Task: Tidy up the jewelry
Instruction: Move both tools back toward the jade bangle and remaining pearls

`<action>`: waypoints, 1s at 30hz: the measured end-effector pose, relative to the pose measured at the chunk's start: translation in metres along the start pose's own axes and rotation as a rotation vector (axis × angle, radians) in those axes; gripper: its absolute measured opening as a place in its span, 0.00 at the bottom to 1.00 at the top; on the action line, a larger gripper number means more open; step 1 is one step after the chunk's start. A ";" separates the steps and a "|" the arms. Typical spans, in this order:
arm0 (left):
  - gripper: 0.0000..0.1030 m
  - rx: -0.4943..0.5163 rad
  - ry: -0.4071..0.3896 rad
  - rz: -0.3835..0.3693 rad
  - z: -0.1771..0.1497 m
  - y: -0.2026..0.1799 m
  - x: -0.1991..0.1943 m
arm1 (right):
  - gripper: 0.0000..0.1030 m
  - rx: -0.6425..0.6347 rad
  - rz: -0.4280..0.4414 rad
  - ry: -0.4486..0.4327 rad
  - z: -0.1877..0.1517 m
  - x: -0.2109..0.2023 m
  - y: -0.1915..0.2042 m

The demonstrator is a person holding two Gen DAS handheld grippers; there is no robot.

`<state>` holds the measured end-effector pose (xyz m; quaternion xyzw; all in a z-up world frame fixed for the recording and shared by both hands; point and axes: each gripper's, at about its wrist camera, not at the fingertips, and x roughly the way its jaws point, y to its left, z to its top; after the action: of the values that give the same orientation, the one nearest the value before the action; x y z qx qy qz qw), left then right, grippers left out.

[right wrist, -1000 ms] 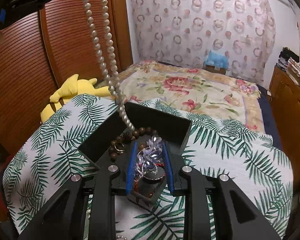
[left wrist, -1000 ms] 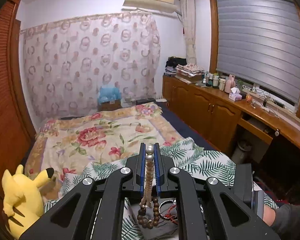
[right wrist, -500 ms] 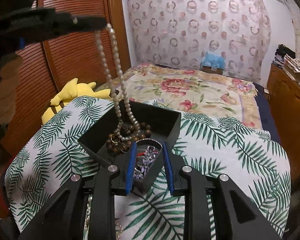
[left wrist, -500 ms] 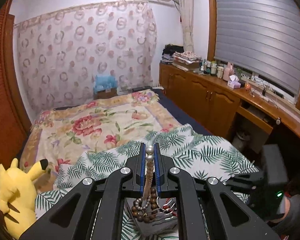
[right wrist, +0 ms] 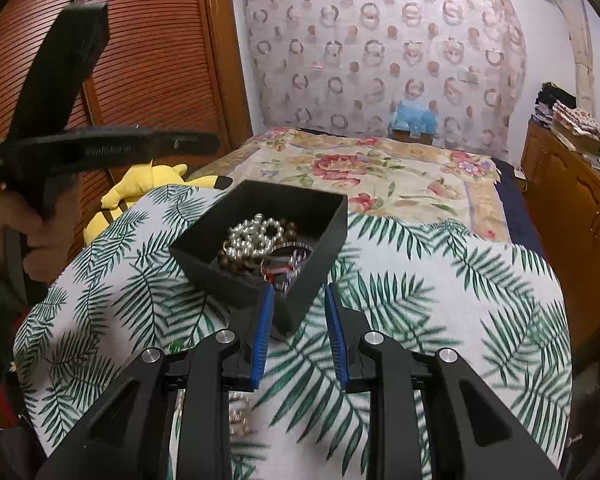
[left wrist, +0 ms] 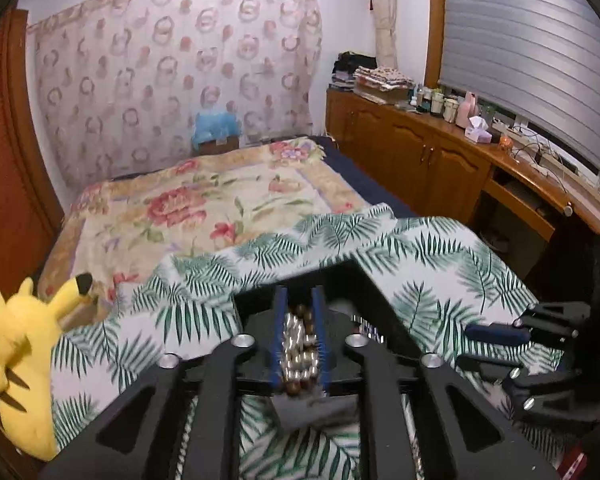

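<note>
A black open box (right wrist: pixel 312 208) stands on the palm-leaf cloth (right wrist: pixel 420 280). In it lie a white pearl necklace (right wrist: pixel 252 236), brown wooden beads (right wrist: pixel 236 265) and a sparkly piece with red thread (right wrist: pixel 290 266). My right gripper (right wrist: pixel 298 304) is open and empty, just in front of the box's near corner. My left gripper (left wrist: pixel 299 320) is open above the box (left wrist: pixel 340 280), with the pearls (left wrist: pixel 298 354) and brown beads lying between its fingers below. In the right wrist view the left gripper (right wrist: pixel 100 148) is at the left, above the box's level.
A yellow plush toy (left wrist: pixel 24 356) lies at the cloth's left edge. Loose beads (right wrist: pixel 240 420) lie on the cloth under my right gripper. A floral bed (right wrist: pixel 360 172) is behind; wooden cabinets (left wrist: pixel 420 152) stand on the right.
The left gripper lowered the pearl necklace into the box, opened and let it go. The right gripper released the sparkly piece into the box and drew back, open.
</note>
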<state>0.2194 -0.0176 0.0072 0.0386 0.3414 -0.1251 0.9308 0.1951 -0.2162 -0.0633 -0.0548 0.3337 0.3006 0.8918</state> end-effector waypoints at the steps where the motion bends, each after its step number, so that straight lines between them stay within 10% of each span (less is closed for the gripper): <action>1: 0.24 -0.001 0.000 0.003 -0.005 -0.001 -0.002 | 0.28 0.000 -0.001 0.002 -0.004 -0.002 0.001; 30: 0.39 -0.055 0.067 0.041 -0.146 -0.014 -0.052 | 0.18 -0.050 -0.001 0.226 -0.058 0.025 0.037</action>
<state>0.0861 0.0024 -0.0711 0.0242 0.3748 -0.0952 0.9219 0.1560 -0.1909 -0.1202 -0.1107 0.4246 0.3003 0.8469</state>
